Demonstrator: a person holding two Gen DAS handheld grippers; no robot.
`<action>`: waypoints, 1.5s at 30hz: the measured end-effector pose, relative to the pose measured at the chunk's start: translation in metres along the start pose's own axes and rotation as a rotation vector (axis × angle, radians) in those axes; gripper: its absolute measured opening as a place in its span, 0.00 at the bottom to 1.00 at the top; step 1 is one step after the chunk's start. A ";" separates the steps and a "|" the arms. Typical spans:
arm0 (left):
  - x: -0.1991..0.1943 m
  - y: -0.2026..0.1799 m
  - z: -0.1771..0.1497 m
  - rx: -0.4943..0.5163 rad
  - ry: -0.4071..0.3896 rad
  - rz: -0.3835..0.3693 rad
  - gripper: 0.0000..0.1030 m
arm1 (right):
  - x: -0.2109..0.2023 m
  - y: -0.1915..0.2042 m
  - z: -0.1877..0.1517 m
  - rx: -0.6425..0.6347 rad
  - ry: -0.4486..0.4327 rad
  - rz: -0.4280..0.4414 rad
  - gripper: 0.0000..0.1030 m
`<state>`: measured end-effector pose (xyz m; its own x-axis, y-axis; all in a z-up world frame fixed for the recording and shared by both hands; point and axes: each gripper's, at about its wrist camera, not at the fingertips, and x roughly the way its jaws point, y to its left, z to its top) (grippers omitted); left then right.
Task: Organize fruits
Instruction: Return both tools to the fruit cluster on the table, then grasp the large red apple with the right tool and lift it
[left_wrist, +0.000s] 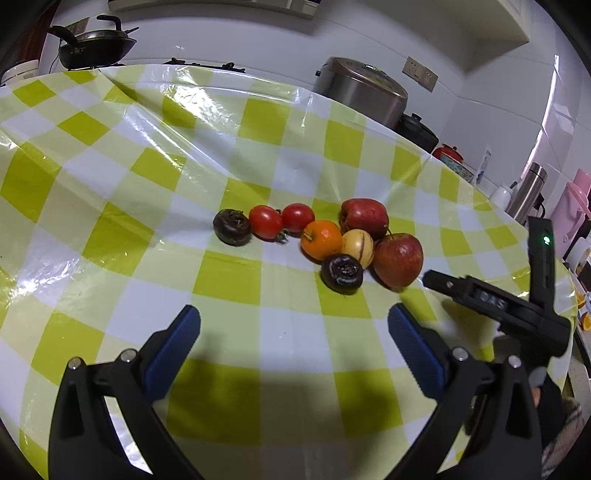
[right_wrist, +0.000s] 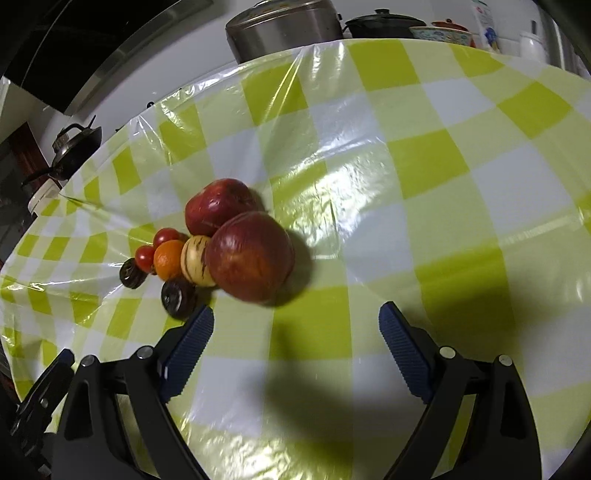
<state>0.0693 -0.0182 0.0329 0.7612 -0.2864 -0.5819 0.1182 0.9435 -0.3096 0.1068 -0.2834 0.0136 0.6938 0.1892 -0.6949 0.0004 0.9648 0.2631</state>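
Little sorting can be judged done: two red apples (left_wrist: 398, 259), an orange fruit (left_wrist: 321, 240), a striped yellow fruit (left_wrist: 357, 246), two red tomatoes (left_wrist: 266, 221) and two dark round fruits (left_wrist: 341, 273) are clustered mid-surface on the glossy green-checked tablecloth (left_wrist: 229, 273). The left gripper (left_wrist: 293, 345) and right gripper (right_wrist: 295, 341) are held spread and empty near the cloth's near edge. A steel cooker (left_wrist: 360, 92) and black wok (left_wrist: 96, 46) are seen behind the far edge.

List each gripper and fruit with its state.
Left gripper: open, empty, above the cloth.
Right gripper: open, empty.
Apples: two, loose on the cloth, touching the cluster.
Tomatoes: two, side by side.
Orange fruit: in the cluster.
Striped fruit: between orange fruit and apple.
Dark fruits: two, apart.
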 end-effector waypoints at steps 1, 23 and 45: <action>0.000 0.000 0.000 -0.002 0.000 0.000 0.99 | 0.003 0.000 0.002 -0.006 0.002 -0.004 0.86; 0.001 0.002 0.001 -0.008 0.005 0.006 0.99 | 0.045 0.027 0.022 -0.236 0.091 -0.008 0.86; 0.010 0.003 0.002 -0.017 0.048 0.019 0.99 | 0.060 0.040 0.031 -0.276 0.106 0.048 0.62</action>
<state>0.0782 -0.0179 0.0273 0.7315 -0.2761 -0.6234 0.0923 0.9460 -0.3107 0.1711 -0.2395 0.0029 0.6093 0.2401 -0.7557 -0.2364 0.9647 0.1158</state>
